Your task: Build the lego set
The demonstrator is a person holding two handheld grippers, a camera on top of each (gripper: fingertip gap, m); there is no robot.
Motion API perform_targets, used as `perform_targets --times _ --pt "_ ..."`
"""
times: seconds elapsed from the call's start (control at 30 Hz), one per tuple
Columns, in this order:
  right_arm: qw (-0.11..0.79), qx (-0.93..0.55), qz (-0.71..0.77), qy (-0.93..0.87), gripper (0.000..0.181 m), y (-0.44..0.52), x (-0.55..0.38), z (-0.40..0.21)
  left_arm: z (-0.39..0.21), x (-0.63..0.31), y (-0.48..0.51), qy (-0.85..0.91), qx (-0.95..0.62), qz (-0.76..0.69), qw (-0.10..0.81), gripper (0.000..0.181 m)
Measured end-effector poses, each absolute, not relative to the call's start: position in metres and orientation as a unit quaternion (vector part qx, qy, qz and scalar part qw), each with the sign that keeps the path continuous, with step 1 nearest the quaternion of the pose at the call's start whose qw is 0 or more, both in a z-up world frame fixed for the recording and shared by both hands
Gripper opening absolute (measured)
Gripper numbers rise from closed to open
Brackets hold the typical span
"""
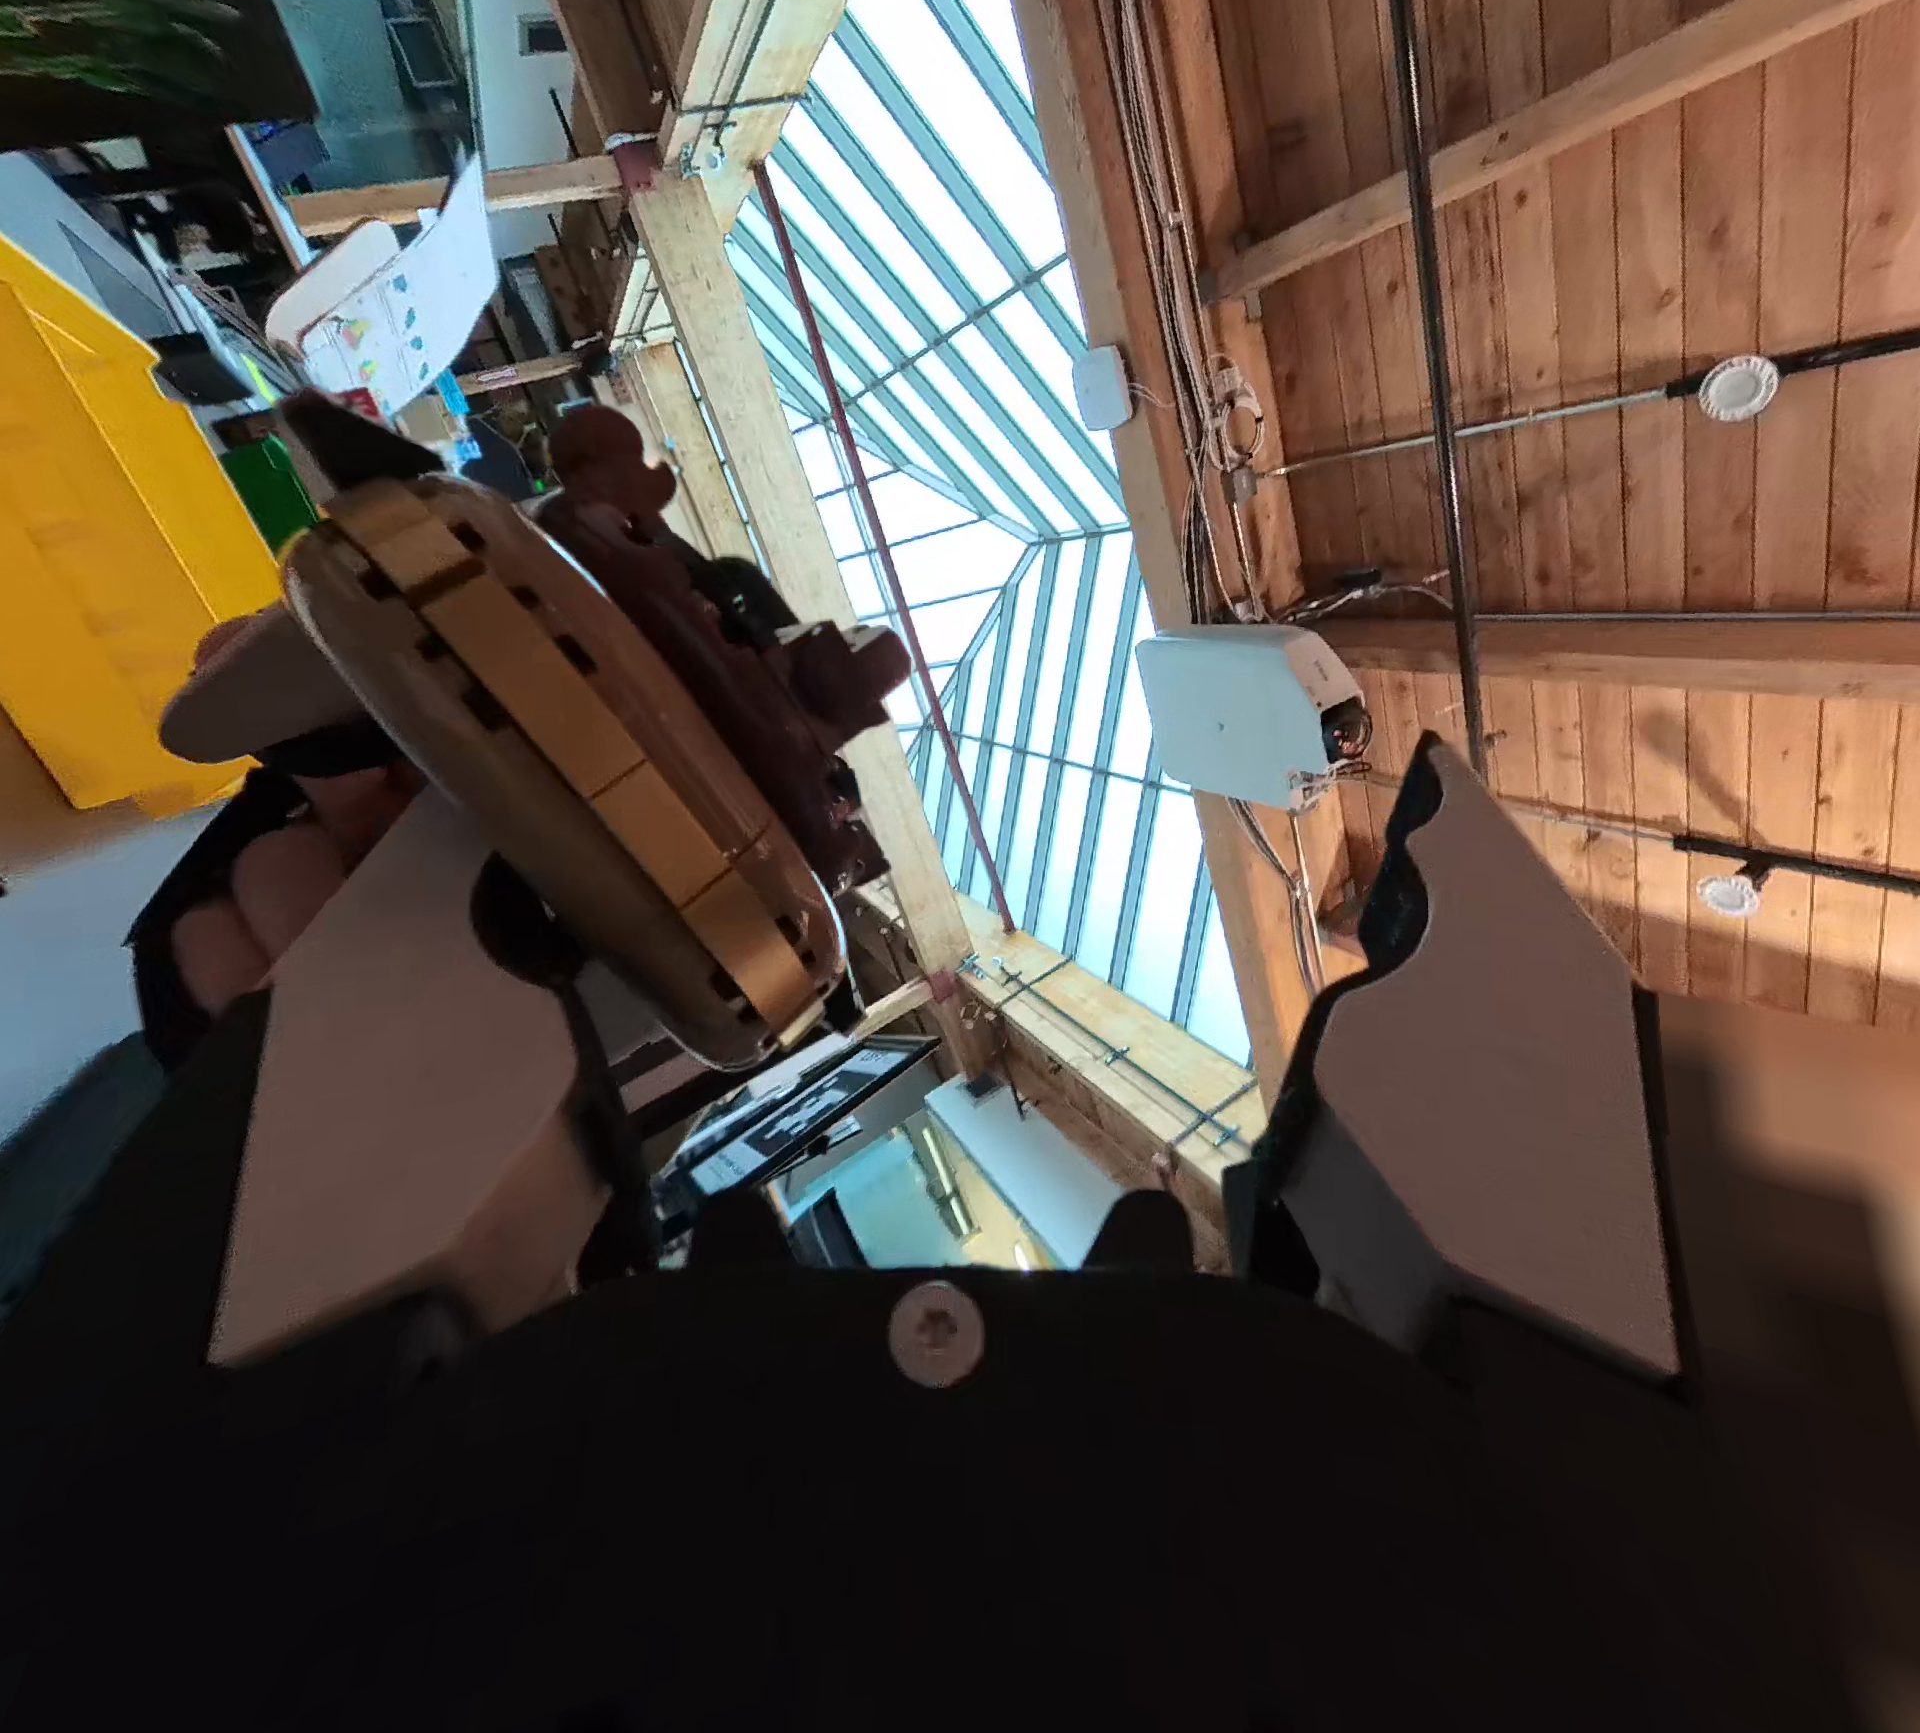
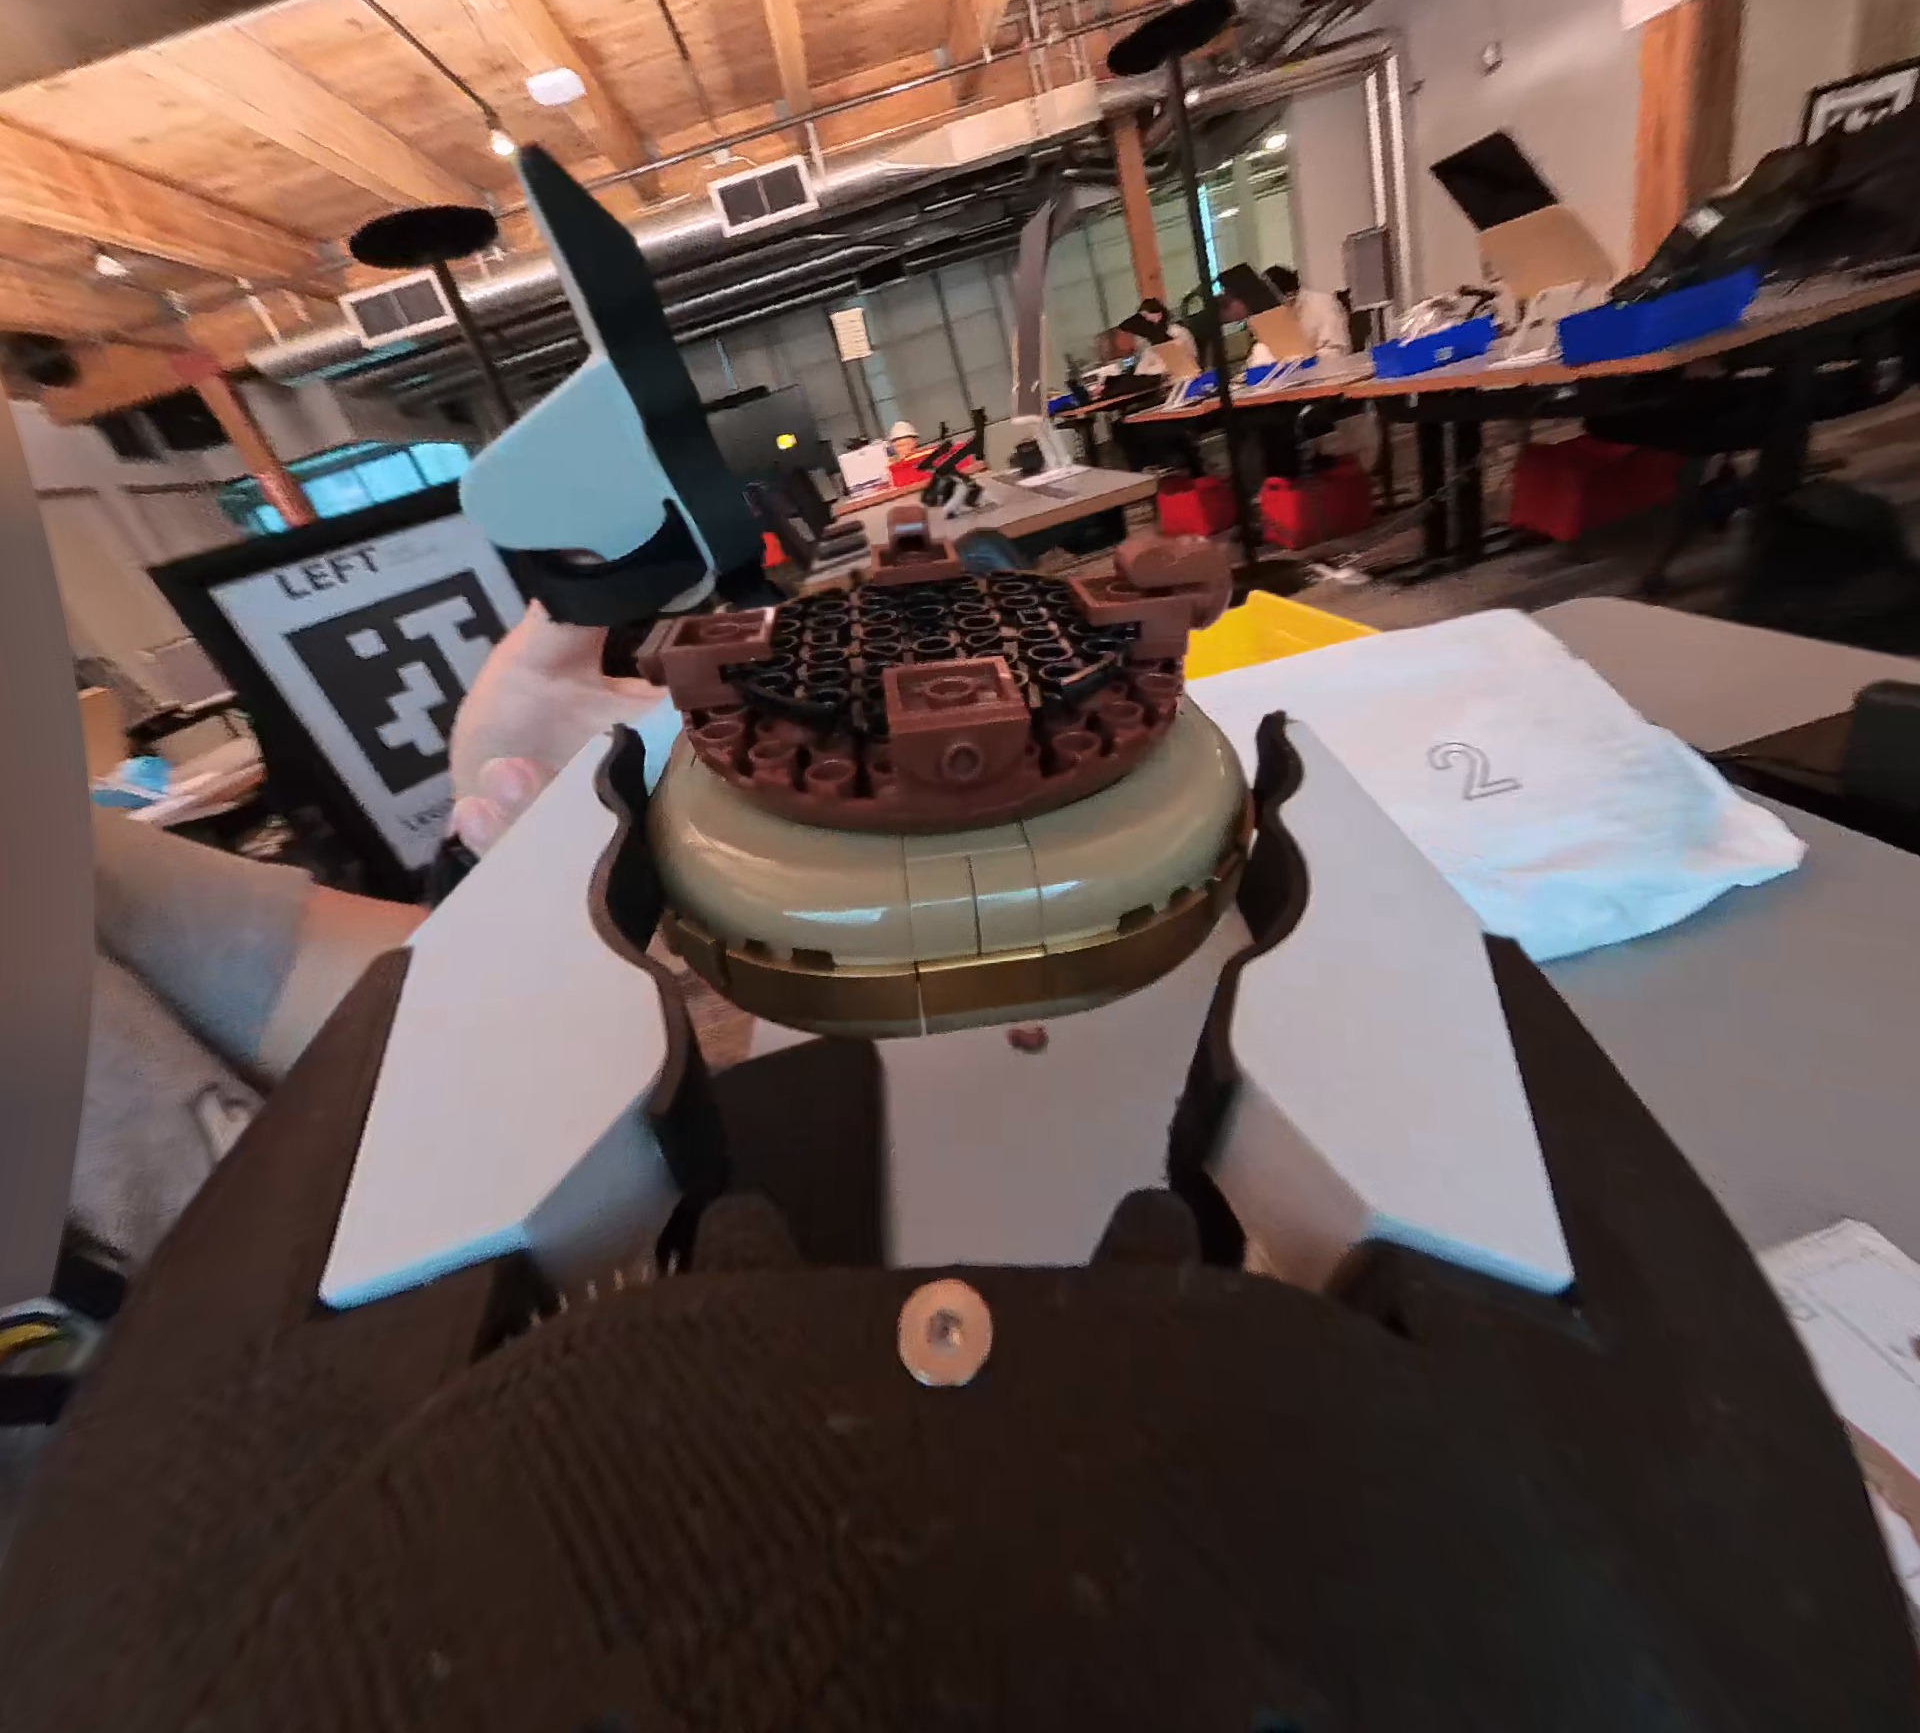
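Note:
A round lego model [image 2: 935,862] has a tan ring, a gold band below it and a brown and black studded top with small brown bricks at its rim. My right gripper [image 2: 951,821] is shut on the tan ring from both sides and holds the model above the grey table [image 2: 1714,1039]. One finger of the left gripper [image 2: 592,447] stands at the model's back left edge. In the left wrist view my left gripper [image 1: 935,852] points at the ceiling with its jaws wide apart and nothing between them. The model [image 1: 540,727] sits against its left finger.
A white bag [image 2: 1507,779] marked with a numeral lies on the table at right, with a yellow bin [image 2: 1278,634] behind the model. A black-and-white marker board [image 2: 384,665] stands at left. A paper sheet [image 2: 1849,1320] lies near right. Tables with blue bins and people are far back.

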State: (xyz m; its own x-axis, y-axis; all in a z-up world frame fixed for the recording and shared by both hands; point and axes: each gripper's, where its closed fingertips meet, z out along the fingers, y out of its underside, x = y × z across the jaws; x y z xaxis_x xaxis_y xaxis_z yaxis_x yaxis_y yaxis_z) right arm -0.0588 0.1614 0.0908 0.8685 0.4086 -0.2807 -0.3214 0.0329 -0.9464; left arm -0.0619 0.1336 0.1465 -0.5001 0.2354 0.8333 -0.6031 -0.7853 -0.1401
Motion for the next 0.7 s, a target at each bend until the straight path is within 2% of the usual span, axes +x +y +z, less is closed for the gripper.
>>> perform_targets --times 0.23,0.33,0.53,0.7 --pt "0.693 -0.663 0.279 -0.038 0.114 0.151 -0.065 0.127 0.181 -0.071 0.12 -0.241 0.41 0.842 0.254 0.156" --pt "0.693 -0.675 0.249 -0.054 0.114 0.149 -0.068 0.129 0.18 -0.073 0.118 -0.247 0.407 0.84 0.26 0.147" --pt "0.687 -0.692 0.214 -0.063 0.114 0.156 -0.071 0.119 0.156 -0.067 0.121 -0.263 0.432 0.823 0.259 0.113" --pt "0.697 -0.7 0.127 -0.097 0.115 0.162 -0.073 0.113 0.137 -0.063 0.124 -0.286 0.441 0.811 0.258 0.078"
